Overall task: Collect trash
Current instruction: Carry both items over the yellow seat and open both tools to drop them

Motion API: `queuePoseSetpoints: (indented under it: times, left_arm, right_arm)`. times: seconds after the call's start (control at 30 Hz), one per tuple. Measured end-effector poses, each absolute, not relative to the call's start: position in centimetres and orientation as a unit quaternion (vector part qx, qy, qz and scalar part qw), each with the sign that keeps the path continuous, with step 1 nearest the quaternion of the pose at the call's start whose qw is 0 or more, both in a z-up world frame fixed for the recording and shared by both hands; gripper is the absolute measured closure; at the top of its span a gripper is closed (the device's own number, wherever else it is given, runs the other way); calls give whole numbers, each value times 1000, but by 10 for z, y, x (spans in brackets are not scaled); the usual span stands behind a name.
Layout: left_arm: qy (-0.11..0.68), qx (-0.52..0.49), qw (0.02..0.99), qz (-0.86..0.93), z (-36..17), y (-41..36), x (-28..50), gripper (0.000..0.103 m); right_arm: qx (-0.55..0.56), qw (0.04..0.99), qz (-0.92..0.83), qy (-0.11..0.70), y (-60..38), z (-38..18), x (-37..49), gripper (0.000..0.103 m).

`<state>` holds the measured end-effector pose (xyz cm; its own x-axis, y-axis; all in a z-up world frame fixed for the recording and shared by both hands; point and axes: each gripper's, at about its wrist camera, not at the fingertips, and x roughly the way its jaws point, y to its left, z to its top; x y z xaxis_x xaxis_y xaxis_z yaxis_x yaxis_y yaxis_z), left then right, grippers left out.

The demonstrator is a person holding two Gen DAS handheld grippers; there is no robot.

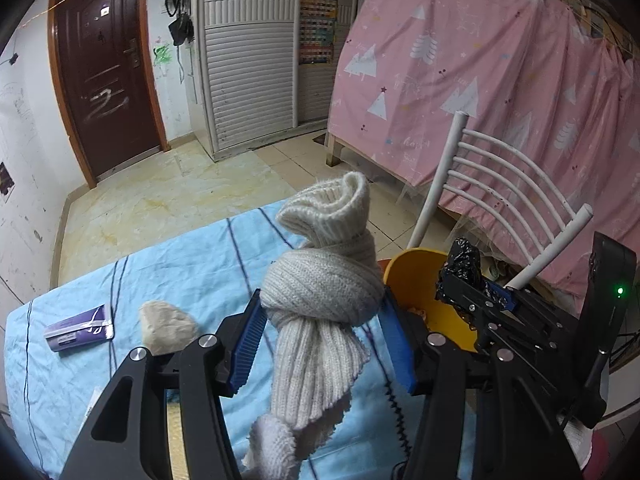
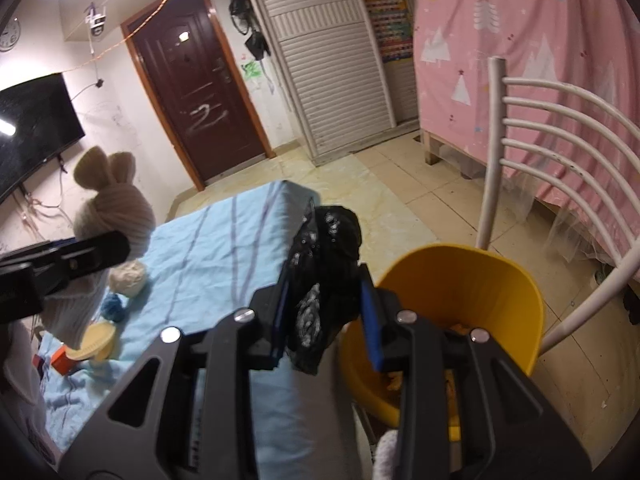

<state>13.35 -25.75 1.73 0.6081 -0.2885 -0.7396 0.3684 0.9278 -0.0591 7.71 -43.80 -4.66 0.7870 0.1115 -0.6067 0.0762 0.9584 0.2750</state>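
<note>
On the blue sheet [image 1: 168, 264], at about 9 o'clock in the left wrist view, lies a purple packet [image 1: 79, 328]; its print is too small to read. Just right of it sits a beige pompom [image 1: 166, 330].

At 6 o'clock the left gripper [image 1: 324, 344] is clenched on a knotted white knit [image 1: 320, 292], and the blue pads press both sides of the knot. At 4 o'clock, in the same view, the right gripper [image 1: 478, 294] grasps a crumpled black bag [image 1: 464, 258], close beside the yellow bin [image 1: 424, 292]. A white chair [image 1: 500, 184] stands behind the bin.

In the right wrist view the black bag [image 2: 326, 280] is at the centre, still over the edge of the sheet, and the bin [image 2: 460, 280] opens at 4 o'clock.

I judge that the step in hand is to bring the bag over the bin. To do it well, the right gripper should come fully above the opening before it lets go, because the bag is light and may catch on the rim. The bag should also stay clear of the chair.

On the brown door [image 2: 196, 100] I see only a white scrawl. The colourful chart [image 2: 388, 20] cannot be read.
</note>
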Motion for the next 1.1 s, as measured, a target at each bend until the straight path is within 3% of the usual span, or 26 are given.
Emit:
queuePoseSetpoints:
  times: [0.63, 0.87, 1.1]
  left_arm:
    - [405, 68, 885, -218, 4, -349, 140, 56]
    - [416, 74, 880, -217, -6, -374, 151, 56]
    - [420, 74, 877, -223, -12, -401, 161, 56]
  right_arm:
    - [135, 933, -77, 325, -497, -84, 84, 73]
    - [142, 934, -97, 312, -510, -94, 80, 49]
    - [153, 933, -109, 307, -520, -96, 72, 48]
